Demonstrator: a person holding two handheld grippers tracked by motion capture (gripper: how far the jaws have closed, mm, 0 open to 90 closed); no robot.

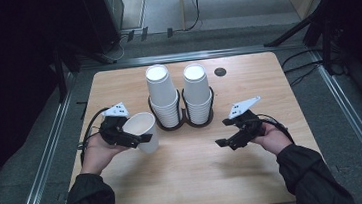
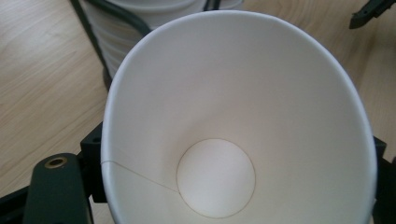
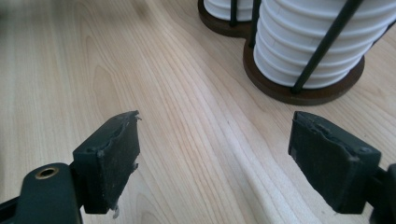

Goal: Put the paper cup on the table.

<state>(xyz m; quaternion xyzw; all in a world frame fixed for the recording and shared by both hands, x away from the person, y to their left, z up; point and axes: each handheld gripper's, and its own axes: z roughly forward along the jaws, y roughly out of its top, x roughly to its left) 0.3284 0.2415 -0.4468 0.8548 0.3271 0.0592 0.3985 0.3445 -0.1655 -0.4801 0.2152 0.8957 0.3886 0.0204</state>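
Observation:
A white paper cup (image 1: 142, 123) is tilted in my left gripper (image 1: 138, 136), which is shut on its wall, above the table's left side. In the left gripper view I look into the empty cup (image 2: 238, 116), with a black jaw on either side of it. Two stacks of upturned white cups (image 1: 162, 96) (image 1: 197, 93) stand in a dark wire holder (image 1: 185, 121) at the table's middle. My right gripper (image 1: 223, 132) hovers open to the right of the holder. In the right gripper view its jaws (image 3: 219, 158) stand wide apart over bare wood, and the nearer stack (image 3: 308, 42) is at upper right.
The wooden table (image 1: 191, 181) has a small dark round hole (image 1: 220, 71) near its far edge. Metal rails (image 1: 48, 155) run along the floor on both sides. The person's dark sleeves (image 1: 307, 180) come in from the bottom.

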